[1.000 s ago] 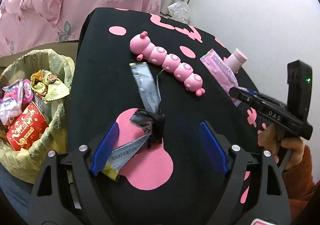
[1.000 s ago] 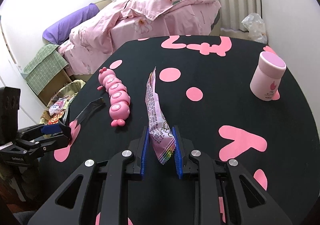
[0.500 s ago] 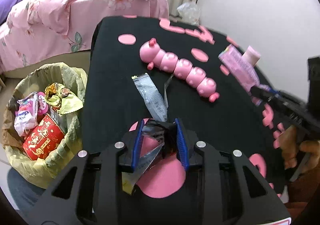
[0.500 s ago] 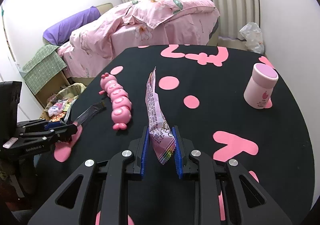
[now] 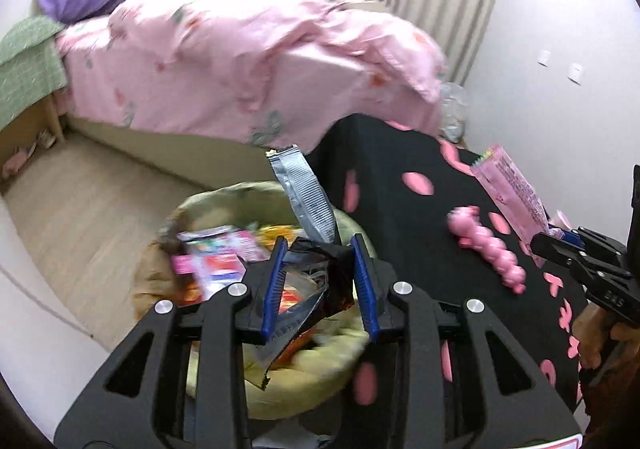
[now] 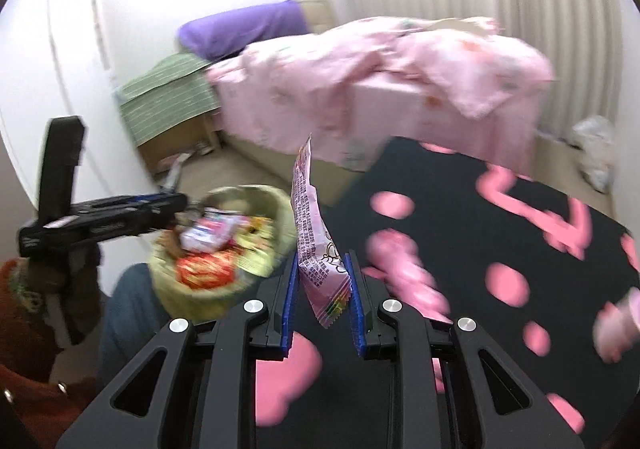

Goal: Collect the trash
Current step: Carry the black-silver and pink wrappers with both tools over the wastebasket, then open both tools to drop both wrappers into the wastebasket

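My left gripper (image 5: 320, 281) is shut on a crumpled silver and black wrapper (image 5: 306, 201) and holds it over the trash basket (image 5: 224, 201), which has a yellow-green liner and is full of snack packets. My right gripper (image 6: 322, 295) is shut on a pink wrapper (image 6: 310, 229) and holds it upright above the black table's left edge, near the basket (image 6: 276, 205). In the left wrist view the pink wrapper (image 5: 510, 189) and the right gripper (image 5: 560, 245) show at the right. In the right wrist view the left gripper (image 6: 176, 203) reaches over the basket.
A pink caterpillar toy (image 5: 488, 249) lies on the black table with pink spots (image 5: 392, 209). A pink jar (image 6: 618, 329) sits blurred at the right edge. A bed with a pink quilt (image 5: 240, 61) stands behind. Wooden floor (image 5: 80, 217) lies left of the basket.
My left gripper closed on the silver wrapper, lifted it off the table and swung left over the basket. My right gripper carried the pink wrapper left toward the basket.
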`<action>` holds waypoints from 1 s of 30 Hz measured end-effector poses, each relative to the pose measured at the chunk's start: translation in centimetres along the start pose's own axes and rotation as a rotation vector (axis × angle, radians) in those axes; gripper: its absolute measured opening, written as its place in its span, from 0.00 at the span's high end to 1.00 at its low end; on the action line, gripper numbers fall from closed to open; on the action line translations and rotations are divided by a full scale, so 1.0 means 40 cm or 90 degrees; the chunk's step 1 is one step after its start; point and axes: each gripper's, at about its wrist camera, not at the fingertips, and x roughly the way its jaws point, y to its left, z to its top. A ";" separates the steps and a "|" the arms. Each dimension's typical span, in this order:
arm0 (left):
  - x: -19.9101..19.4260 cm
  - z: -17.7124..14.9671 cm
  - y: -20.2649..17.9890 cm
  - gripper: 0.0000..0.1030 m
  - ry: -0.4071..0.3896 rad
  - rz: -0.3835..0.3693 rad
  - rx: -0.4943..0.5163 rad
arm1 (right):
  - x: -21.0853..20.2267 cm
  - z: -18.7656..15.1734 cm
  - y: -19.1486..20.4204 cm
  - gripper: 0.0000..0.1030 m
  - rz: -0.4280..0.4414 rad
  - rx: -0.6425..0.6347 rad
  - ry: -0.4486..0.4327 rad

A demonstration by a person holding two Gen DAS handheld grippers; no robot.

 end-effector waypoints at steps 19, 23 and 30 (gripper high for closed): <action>0.165 -0.070 0.211 0.71 0.101 -0.036 -0.091 | 0.546 0.081 0.184 0.78 0.033 -0.074 0.292; 0.174 -0.068 0.213 0.71 0.100 -0.041 -0.093 | 0.521 0.074 0.170 0.78 0.071 -0.058 0.274; 0.147 -0.059 0.219 0.50 0.091 -0.062 -0.117 | 0.452 0.061 0.171 0.71 0.050 -0.073 0.213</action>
